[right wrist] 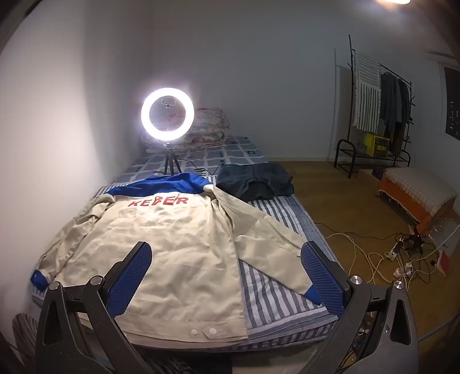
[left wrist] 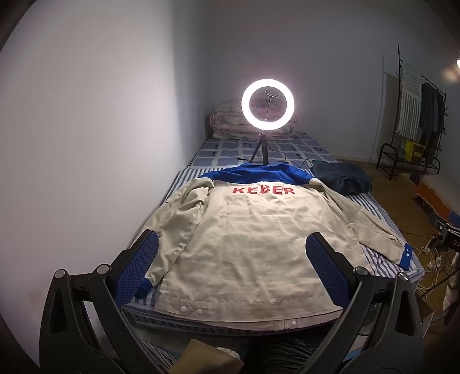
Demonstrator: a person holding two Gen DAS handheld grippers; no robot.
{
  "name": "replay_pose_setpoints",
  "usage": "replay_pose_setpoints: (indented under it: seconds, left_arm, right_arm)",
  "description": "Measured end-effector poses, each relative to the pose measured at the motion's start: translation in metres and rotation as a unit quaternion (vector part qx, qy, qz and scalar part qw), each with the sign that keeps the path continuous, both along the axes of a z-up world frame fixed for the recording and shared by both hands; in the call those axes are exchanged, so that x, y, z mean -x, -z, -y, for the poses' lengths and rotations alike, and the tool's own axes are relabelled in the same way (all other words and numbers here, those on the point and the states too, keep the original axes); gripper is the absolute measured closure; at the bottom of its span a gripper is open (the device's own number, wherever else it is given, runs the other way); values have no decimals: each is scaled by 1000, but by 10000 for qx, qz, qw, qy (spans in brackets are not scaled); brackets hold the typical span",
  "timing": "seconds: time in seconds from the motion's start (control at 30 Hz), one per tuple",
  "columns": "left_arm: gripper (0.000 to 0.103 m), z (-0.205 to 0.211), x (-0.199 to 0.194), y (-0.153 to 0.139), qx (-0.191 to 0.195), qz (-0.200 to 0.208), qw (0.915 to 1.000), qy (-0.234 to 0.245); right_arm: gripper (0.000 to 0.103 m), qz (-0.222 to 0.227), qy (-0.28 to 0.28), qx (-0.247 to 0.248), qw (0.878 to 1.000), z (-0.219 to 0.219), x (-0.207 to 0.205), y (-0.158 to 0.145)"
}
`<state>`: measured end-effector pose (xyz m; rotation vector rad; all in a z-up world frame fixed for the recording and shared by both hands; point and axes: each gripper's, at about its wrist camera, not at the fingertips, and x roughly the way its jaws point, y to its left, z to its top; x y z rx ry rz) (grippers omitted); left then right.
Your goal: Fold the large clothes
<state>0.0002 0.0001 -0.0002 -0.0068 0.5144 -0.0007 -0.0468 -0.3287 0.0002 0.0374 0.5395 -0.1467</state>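
On the bed point(left wrist: 371, 207) lie one jacket point(left wrist: 244, 244) and one dark garment point(left wrist: 342, 177).

1. The room is dim; a ring light point(left wrist: 268, 100) on the bed glares white at 12 o'clock, haloed and blown out.
2. A ceiling lamp point(right wrist: 394, 1) flares at 1 o'clock in the right view.
3. The fisheye bends walls, with dark corners.
4. Left wall point(left wrist: 86, 115) lit, fading into shadow downward.
5. Edges look soft, perhaps slightly blurred.
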Motion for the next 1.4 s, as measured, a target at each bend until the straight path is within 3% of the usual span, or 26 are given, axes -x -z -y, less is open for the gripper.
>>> replay_pose_setpoints:
  seconds: [1.4]
  left_arm:
    - [0, -1, 3, -9, 68, 98, 9999, -59]
  right_arm:
    - [0, 14, -2, 252, 9997, -4, -1, -1]
